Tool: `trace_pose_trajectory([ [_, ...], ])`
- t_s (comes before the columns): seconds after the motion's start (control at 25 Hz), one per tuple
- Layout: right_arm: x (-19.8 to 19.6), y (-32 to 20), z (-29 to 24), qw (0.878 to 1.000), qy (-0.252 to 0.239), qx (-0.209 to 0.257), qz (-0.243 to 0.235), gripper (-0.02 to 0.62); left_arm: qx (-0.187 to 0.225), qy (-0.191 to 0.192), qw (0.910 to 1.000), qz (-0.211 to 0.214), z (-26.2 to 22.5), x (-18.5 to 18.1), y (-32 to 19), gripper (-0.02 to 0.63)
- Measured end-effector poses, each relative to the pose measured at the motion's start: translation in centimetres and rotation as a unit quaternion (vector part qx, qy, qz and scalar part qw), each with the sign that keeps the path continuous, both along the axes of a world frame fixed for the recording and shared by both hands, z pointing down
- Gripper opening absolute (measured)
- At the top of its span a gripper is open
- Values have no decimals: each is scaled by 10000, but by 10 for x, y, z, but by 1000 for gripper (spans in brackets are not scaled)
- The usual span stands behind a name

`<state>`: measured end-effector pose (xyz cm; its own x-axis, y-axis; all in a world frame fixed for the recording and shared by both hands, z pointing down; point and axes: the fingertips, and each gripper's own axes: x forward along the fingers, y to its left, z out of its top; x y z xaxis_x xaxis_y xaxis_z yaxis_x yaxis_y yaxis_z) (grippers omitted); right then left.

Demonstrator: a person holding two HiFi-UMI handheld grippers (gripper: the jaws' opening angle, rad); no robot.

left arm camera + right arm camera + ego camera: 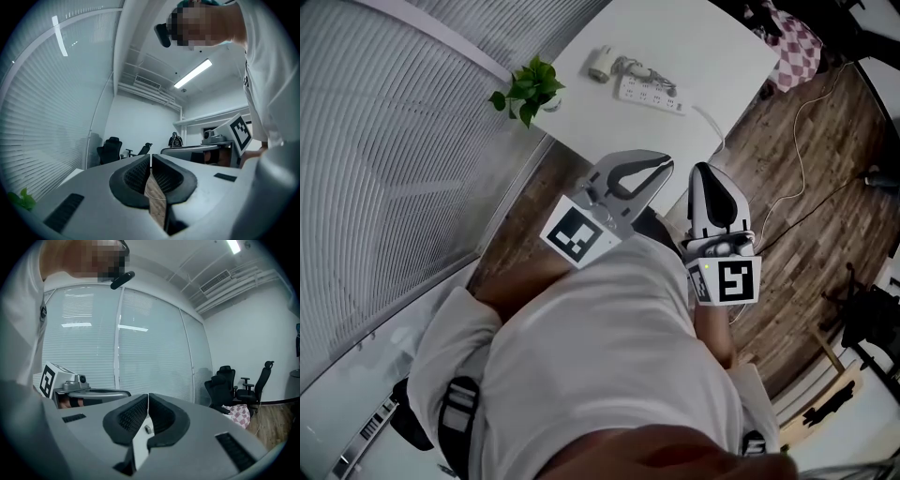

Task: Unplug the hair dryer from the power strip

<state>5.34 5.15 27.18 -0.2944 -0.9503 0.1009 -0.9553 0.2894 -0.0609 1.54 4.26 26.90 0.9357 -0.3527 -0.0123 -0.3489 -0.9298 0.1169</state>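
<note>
one small white and grey hair dryer [602, 64] lies on the white rectangular table [712, 42], just beside the long white power strip [651, 95], with its grey cord bunched between them; whether the plug sits in a socket is too small to tell. a thin white cable [710, 120] leaves the strip's right end and drops over the table edge. a small green leafy plant [528, 89] stands at the table's left corner, near the strip but apart from it. both tools are well apart from these things, held close to the person's white shirt [609, 347] over the brown wooden plank floor [797, 216] at the table's near edge. the grey left gripper [150, 161] has its ribbed black pads pressed together with nothing between them, and it points roughly level. the grey right gripper [148, 401] is likewise closed and empty, just beside the left one. pale slatted blinds [384, 141] fill the left of the head view, and a pink and white checked cloth [794, 45] lies beyond the table's far right corner
</note>
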Motion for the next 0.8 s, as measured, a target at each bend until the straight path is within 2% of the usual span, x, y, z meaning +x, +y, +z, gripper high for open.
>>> trace_pose_trajectory([
  [0.48,72,-25,5,9995,-110,31,-306,32,-140,-156,9992,-327,11,72,-24,40],
  [0.8,83,-43,20,9988,-178,-144,-433,32,-129,-272,9979,-570,21,77,-46,40],
])
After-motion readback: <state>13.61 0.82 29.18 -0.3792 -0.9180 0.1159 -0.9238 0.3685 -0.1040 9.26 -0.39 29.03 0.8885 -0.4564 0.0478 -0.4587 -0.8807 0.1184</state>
